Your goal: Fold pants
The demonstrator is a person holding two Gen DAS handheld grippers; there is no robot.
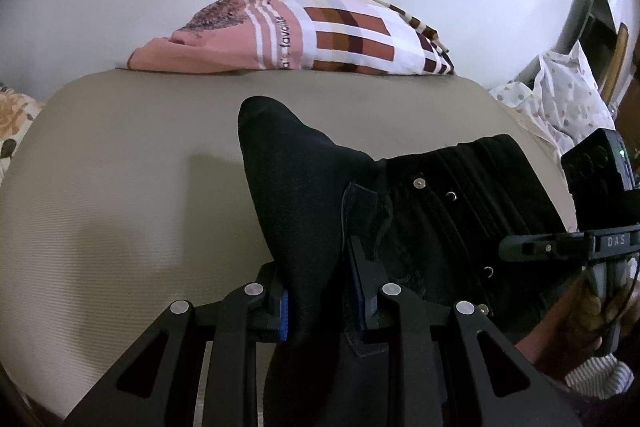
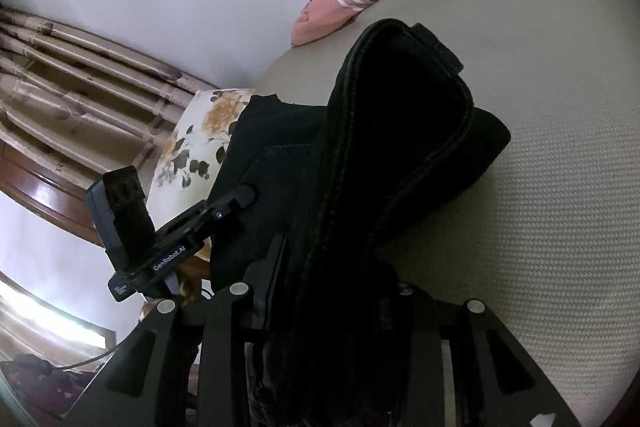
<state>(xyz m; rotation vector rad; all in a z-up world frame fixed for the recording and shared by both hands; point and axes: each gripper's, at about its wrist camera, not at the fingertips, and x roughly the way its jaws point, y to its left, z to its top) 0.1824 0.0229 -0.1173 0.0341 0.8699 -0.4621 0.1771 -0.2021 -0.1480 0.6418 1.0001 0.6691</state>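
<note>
Gripping black pants (image 1: 440, 211) above beige bed (image 1: 120, 187), left tool (image 1: 320, 291) clamping fabric, right tool (image 2: 332, 291) clamping waistband.

Bed: beige ribbed-fabric bed (image 1: 120, 187).
Ahead of fingers (image 1: 360, 267): black denim pants (image 1: 460, 207) on it.
Beyond: pink-and-brown checked pillow (image 1: 320, 31).

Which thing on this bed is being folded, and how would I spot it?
Start at the beige bed with the pink checked pillow by the wall. In front of it the black pants are lifted, pinched by both grippers. They are the only dark, button-studded fabric there.
</note>
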